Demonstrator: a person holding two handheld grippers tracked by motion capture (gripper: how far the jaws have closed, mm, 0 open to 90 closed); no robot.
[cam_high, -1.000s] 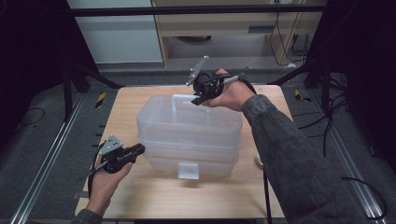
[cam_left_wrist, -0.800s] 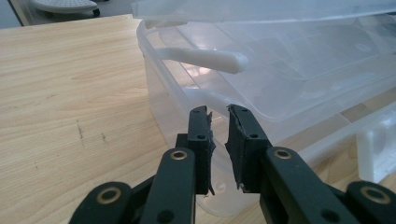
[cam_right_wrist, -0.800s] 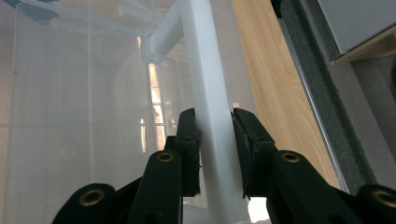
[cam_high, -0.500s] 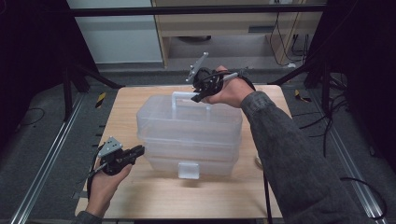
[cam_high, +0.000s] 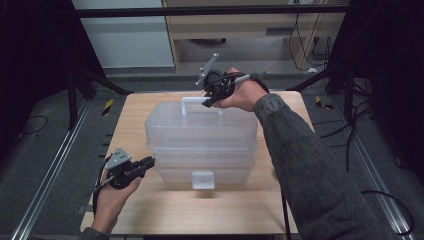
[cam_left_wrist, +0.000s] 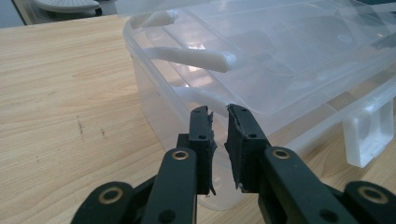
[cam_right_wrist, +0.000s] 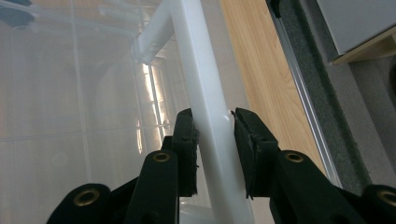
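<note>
We've got the wooden surface (cam_high: 150, 215) with our big clear plastic box (cam_high: 200, 145) in the middle of it, front latch (cam_high: 202, 180) facing us. Up at the far edge, its white handle (cam_high: 197, 102) runs between the pads of our right hand-held gripper (cam_high: 207, 102), whose jaws have just been easing apart around it. Our left hand-held gripper (cam_high: 149, 162) sits at the box's near-left corner, jaws a narrow slit apart and empty.

light: bright table (cam_high: 135, 120), dark surround | glare: on clear box (cam_right_wrist: 149, 79) | focus: high view soft
</note>
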